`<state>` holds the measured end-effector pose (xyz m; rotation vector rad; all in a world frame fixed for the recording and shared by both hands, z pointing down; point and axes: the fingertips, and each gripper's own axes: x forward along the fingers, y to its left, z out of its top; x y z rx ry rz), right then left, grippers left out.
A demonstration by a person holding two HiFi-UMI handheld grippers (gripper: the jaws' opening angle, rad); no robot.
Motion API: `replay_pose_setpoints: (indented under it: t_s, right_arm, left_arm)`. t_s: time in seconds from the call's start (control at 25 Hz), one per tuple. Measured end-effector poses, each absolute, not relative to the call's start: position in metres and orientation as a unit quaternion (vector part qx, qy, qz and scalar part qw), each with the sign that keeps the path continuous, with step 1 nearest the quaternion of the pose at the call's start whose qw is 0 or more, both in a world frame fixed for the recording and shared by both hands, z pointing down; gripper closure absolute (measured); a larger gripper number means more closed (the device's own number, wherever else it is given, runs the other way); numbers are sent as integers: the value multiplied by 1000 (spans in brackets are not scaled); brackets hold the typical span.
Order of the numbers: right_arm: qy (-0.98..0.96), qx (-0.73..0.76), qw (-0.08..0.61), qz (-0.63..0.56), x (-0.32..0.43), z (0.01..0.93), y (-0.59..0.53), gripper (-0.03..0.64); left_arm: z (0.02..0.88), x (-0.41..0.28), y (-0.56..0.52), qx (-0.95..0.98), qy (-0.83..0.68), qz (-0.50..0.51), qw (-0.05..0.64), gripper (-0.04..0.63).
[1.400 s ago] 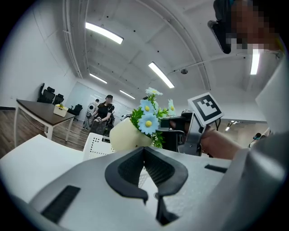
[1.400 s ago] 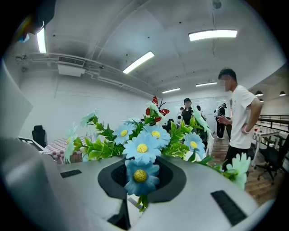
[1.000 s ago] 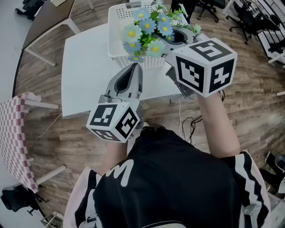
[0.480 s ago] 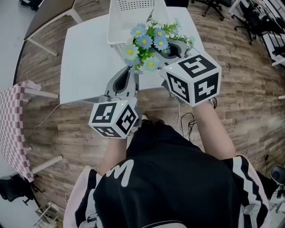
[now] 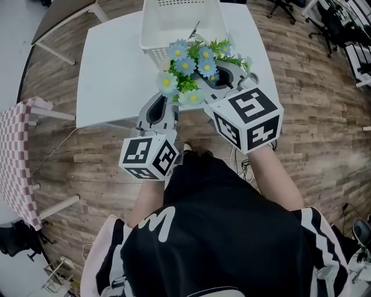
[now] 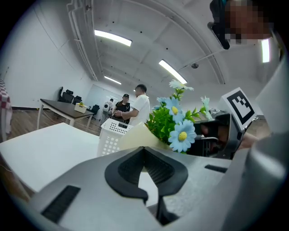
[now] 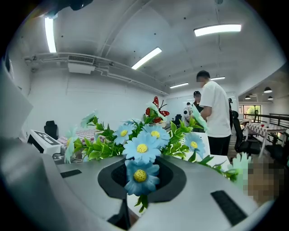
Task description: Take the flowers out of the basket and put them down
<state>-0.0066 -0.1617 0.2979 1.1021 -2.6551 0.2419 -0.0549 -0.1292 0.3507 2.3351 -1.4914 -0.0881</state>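
My right hand-held gripper [image 5: 227, 80] pinches the flowers [image 5: 186, 65] low on the bunch, blue heads fanning past its jaws. I see the bunch out of the white basket [image 5: 174, 17], just before its near wall, above the counter [image 5: 110, 69]. Left hand-held gripper [image 6: 144, 149] sits beside the bunch, jaws pressed together, nothing between them.

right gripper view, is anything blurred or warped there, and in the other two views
Right gripper view: flowers sharp, heavy fisheye, strip light glares, corners black. Left gripper view: same fisheye and dark corners, the left claw fills the bottom. Head view: evenly lit, sharp, floorboards bow near the edges.
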Motion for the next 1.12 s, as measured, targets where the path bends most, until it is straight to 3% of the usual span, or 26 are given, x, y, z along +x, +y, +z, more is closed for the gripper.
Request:
replay_pose_setpoints:
  t_s: [1.12]
  right_arm:
    - [-888, 377, 209, 163, -11, 424, -182, 561]
  left_arm:
    - [435, -66, -134, 811, -539, 29, 224, 591]
